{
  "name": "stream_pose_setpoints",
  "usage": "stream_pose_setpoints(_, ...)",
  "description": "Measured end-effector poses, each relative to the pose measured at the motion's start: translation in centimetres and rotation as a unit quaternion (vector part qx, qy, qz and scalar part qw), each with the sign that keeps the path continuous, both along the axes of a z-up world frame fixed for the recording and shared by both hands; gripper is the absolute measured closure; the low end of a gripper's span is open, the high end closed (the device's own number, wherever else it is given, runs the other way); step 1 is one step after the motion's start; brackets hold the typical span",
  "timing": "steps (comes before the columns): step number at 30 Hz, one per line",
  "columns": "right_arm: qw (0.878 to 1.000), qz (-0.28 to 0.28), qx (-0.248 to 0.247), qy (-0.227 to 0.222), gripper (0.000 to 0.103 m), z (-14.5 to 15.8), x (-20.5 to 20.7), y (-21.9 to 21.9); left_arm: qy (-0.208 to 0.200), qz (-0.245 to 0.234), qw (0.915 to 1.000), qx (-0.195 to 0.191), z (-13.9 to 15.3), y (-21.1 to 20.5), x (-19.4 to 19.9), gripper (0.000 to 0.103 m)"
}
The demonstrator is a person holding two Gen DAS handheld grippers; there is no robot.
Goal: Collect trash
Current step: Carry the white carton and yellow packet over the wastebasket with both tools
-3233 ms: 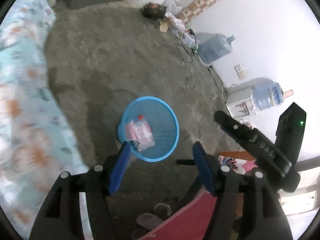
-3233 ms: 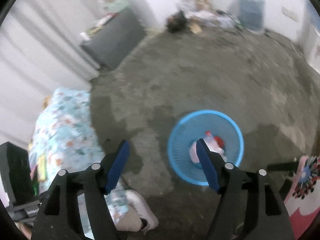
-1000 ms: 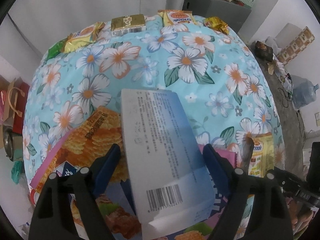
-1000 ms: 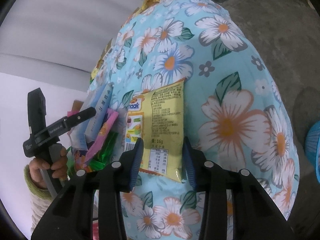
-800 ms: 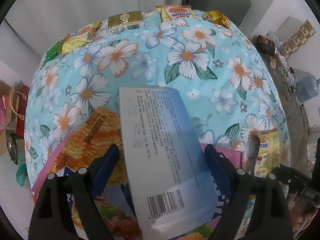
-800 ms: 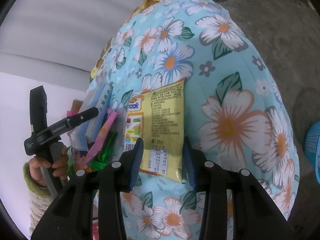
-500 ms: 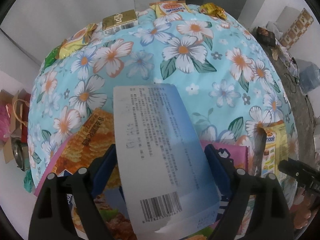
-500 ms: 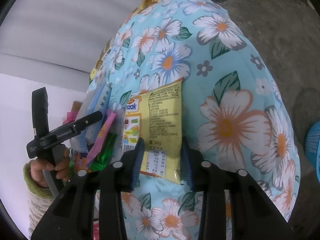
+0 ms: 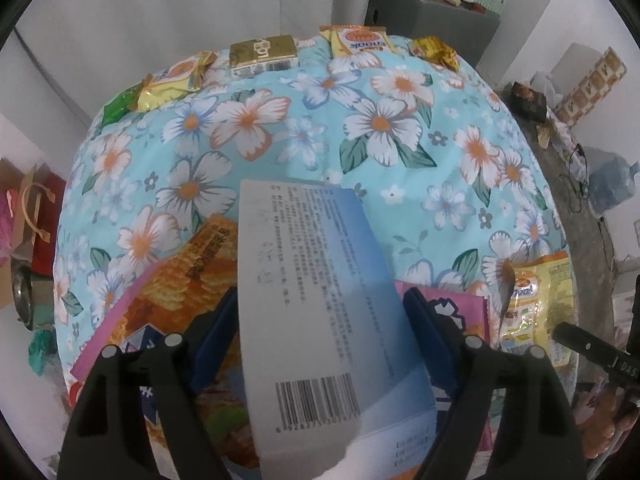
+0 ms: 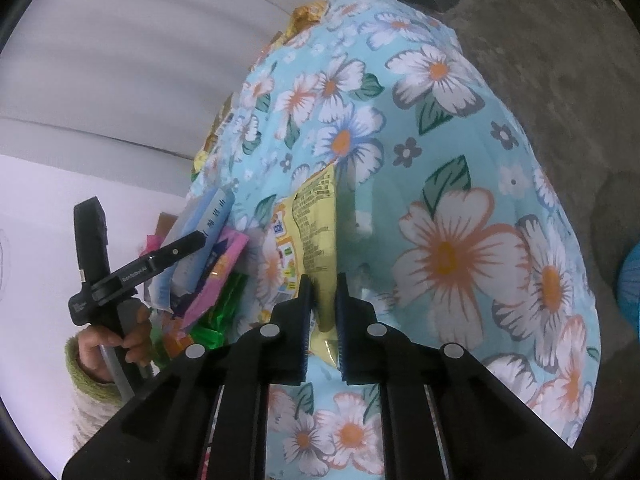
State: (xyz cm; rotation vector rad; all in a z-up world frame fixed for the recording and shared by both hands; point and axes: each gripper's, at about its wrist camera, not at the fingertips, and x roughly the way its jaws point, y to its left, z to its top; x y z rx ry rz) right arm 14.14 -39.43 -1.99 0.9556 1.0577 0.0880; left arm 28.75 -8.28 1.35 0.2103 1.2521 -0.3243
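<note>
My right gripper (image 10: 323,292) is shut on a yellow snack packet (image 10: 314,220) and pinches its near edge on the flowered tablecloth (image 10: 460,208). The same packet shows at the right of the left wrist view (image 9: 532,304). My left gripper (image 9: 320,312) is open, its blue pads either side of a white-and-blue wrapper with a barcode (image 9: 316,296). That wrapper lies on an orange snack bag (image 9: 188,280) and a pink packet (image 9: 460,308).
Several small wrappers (image 9: 264,56) line the far edge of the cloth (image 9: 320,120). A grey cabinet (image 9: 424,16) stands behind it. The blue bin's rim (image 10: 630,284) shows at the right edge over the concrete floor (image 10: 560,48). Gift bags (image 9: 32,216) stand at the left.
Both grippers came up from over the blue bin to the table. In the last half second my right gripper closed from wide open onto the yellow packet, creasing it. The left gripper stays open.
</note>
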Motion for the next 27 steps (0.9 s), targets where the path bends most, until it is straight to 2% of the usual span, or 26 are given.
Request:
stream_pose_setpoints(11, 1.000, -0.011, -0.016, -0.022, 0.099, 2.3, -1.1, -0.6, -0.026, 0.004, 0.9992, -0.030, 2.5, 0.5, -1.6, 0.027)
stream_pose_setpoints(27, 0.998, -0.024, -0.035, -0.055, 0.099, 5.9, -3.2, -0.8, -0.056, -0.021, 0.9959, -0.068, 7.0, -0.7, -5.2, 0.028)
